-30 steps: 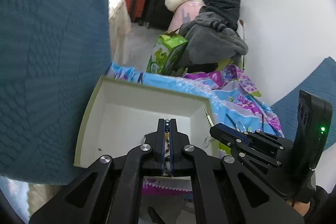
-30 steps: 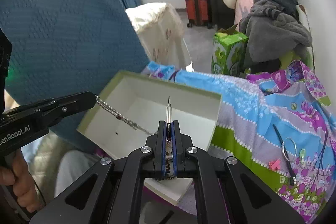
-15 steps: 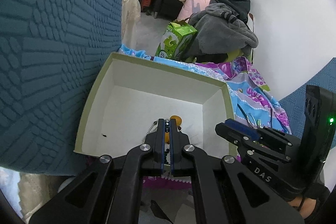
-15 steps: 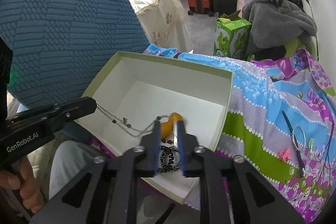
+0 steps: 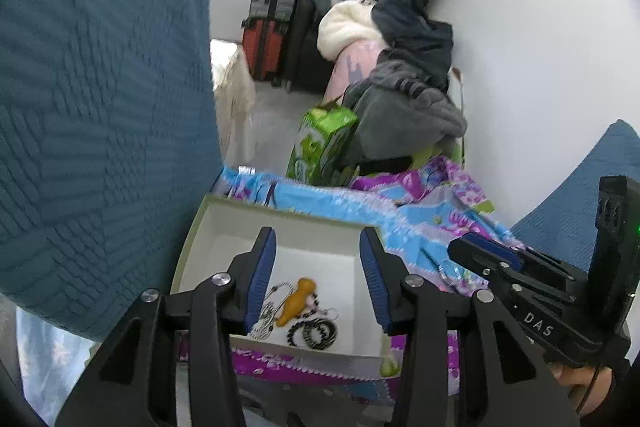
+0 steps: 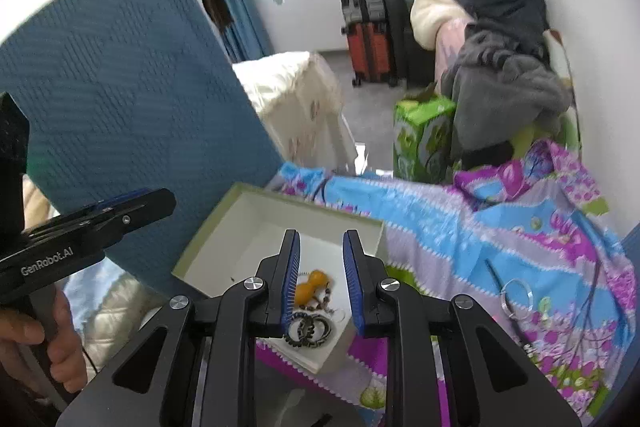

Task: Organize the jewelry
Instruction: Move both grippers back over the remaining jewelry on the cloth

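A white box with a green rim (image 5: 280, 223) (image 6: 256, 227) sits on a colourful sheet. In it lie a yellow gourd pendant (image 5: 298, 301) (image 6: 310, 285), a silver chain (image 5: 266, 315) and black-and-white bracelets (image 5: 314, 333) (image 6: 308, 331). My left gripper (image 5: 317, 239) hovers above the box, its jaws opening with nothing between them. My right gripper (image 6: 322, 237) hangs over the box's near corner, open and empty. Each gripper shows from the side in the other's view, the right gripper (image 5: 472, 251) and the left gripper (image 6: 160, 203).
A silver ring (image 6: 516, 297) and a thin black pin (image 6: 496, 275) lie on the sheet (image 6: 500, 227) right of the box. A blue quilted cushion (image 5: 100, 107) stands close on the left. A green carton (image 5: 320, 147), piled clothes (image 5: 404, 107) and suitcases (image 5: 272, 27) lie beyond.
Both grippers were shut on a necklace stretched over the box. They opened, the necklace dropped into the box, and both grippers lifted away.
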The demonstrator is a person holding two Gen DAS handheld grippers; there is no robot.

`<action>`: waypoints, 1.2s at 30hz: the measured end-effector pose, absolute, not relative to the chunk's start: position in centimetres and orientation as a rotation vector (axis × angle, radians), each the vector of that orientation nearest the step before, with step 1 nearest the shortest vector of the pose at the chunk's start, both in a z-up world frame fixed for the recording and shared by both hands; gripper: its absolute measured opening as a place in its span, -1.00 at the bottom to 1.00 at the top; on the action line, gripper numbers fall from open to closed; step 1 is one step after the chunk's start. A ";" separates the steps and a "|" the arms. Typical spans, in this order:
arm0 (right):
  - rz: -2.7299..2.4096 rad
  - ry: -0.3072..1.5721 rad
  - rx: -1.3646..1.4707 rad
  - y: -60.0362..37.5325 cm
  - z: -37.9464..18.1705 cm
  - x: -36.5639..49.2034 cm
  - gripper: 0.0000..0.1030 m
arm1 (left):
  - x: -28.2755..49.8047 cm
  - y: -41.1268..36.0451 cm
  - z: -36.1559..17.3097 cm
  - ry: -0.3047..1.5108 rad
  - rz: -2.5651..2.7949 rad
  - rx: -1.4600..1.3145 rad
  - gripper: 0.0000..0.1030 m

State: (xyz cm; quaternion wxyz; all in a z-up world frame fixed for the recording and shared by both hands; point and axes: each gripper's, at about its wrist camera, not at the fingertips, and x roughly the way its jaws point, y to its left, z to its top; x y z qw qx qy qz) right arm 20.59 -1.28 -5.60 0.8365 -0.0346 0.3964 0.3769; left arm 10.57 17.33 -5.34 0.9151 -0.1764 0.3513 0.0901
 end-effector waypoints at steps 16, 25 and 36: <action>0.694 0.693 -0.013 -10.4 -0.4 20.5 -0.61 | 11.7 9.8 -1.1 0.628 0.102 -0.294 -0.10; 0.600 0.706 0.023 -15.8 -1.7 19.9 -0.60 | 12.3 5.4 -2.4 0.676 0.038 -0.253 -0.10; 0.536 0.724 0.054 -20.7 -4.7 19.1 -0.60 | 13.5 0.3 -5.8 0.753 -0.034 -0.220 -0.10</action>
